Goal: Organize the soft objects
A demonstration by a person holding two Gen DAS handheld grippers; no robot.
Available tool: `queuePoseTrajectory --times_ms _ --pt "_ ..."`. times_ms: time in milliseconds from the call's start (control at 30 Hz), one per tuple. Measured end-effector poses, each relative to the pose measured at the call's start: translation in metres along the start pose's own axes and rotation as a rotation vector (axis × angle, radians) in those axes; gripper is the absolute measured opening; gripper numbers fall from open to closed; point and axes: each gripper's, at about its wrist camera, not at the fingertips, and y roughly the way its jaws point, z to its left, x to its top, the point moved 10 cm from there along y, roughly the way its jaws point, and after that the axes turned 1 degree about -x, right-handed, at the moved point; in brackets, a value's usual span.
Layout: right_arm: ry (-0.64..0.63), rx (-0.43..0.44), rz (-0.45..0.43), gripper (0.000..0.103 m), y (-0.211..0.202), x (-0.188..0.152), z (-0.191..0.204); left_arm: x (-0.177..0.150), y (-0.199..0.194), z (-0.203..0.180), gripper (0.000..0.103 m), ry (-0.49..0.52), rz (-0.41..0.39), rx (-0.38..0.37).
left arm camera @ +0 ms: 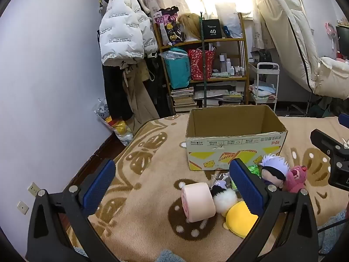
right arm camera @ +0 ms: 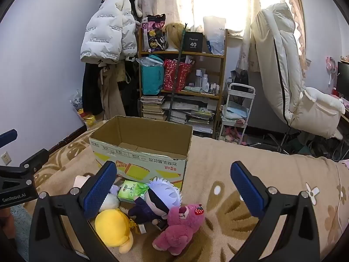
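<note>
The left gripper's [left arm camera: 174, 187] finger [left arm camera: 246, 187] hides part of the green packet [left arm camera: 254, 169] and yellow toy [left arm camera: 238, 217]; the right gripper's [right arm camera: 174, 187] finger [right arm camera: 99, 188] covers the pink roll [right arm camera: 79, 181]. The cardboard box [right arm camera: 139, 152] stands open on the blanket [right arm camera: 250, 170], nothing visible inside. The pink bear [right arm camera: 178, 227] and white-haired doll [right arm camera: 160, 198] lie just before the box. Both grippers tilt downward, jaws fully apart, holding nothing.
</note>
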Motion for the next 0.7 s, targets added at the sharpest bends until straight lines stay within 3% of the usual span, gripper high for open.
queuePoseTrajectory --times_ms 700 --pt "0.008 -0.017 0.009 0.103 0.0027 -0.0032 -0.0039 -0.0022 0.0006 0.0035 0.103 0.005 0.001 0.014"
